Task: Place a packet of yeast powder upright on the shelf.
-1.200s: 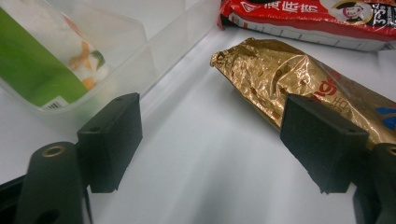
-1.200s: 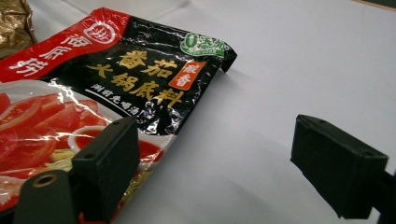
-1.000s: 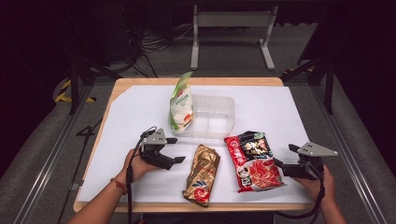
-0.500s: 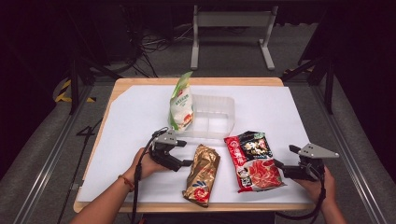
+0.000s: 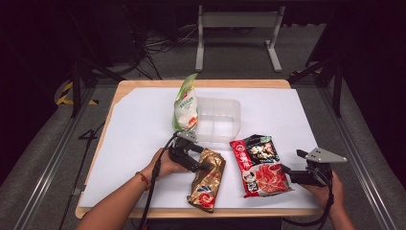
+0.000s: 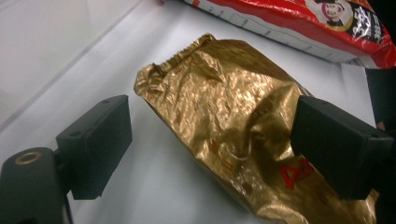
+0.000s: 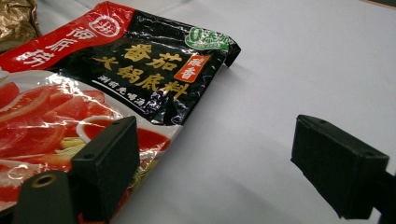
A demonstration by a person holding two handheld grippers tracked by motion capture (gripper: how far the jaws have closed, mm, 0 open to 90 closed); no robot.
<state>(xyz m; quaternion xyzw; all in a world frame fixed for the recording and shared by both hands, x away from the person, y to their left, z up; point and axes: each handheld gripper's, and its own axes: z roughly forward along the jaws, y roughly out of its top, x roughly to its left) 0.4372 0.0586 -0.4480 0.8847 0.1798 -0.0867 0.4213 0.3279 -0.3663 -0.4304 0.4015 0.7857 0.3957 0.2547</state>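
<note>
L claw (image 5: 207, 166) shifted toward 3 o'clock, jaws just widening, now spread astride gold pouch (image 6: 233, 135) at surface front-centre, pre-grasp; next: squeeze w/o slipping; R claw (image 7: 215, 163) spread, idle.

Left gripper (image 5: 203, 165) reaches inward, its jaws just opened wide — right gripper (image 5: 287, 171) rests level, jaws apart.
</note>
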